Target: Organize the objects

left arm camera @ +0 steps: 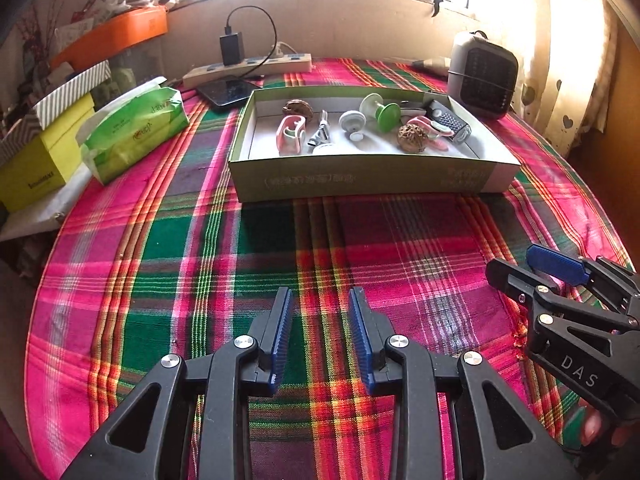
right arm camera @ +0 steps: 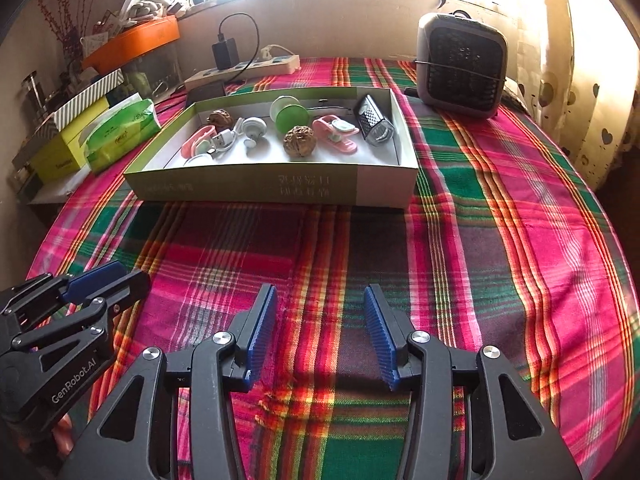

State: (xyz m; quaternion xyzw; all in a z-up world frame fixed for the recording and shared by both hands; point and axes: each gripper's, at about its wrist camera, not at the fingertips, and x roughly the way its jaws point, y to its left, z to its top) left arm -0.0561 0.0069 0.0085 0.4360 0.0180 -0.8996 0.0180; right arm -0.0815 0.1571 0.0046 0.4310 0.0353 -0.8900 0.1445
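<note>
1. Shallow box (left arm camera: 372,182) with small objects sits mid-table on the plaid cloth (left arm camera: 248,248).
2. Left gripper (left arm camera: 321,300) tilts downward near the cloth, jaws spread, empty.
3. Right gripper (right arm camera: 320,296) alongside, likewise tilted, spread, empty.

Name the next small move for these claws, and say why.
Probably withdraw both and stop. The left claw and right claw are open and hold nothing over bare cloth, and every small item already lies inside the box.
</note>
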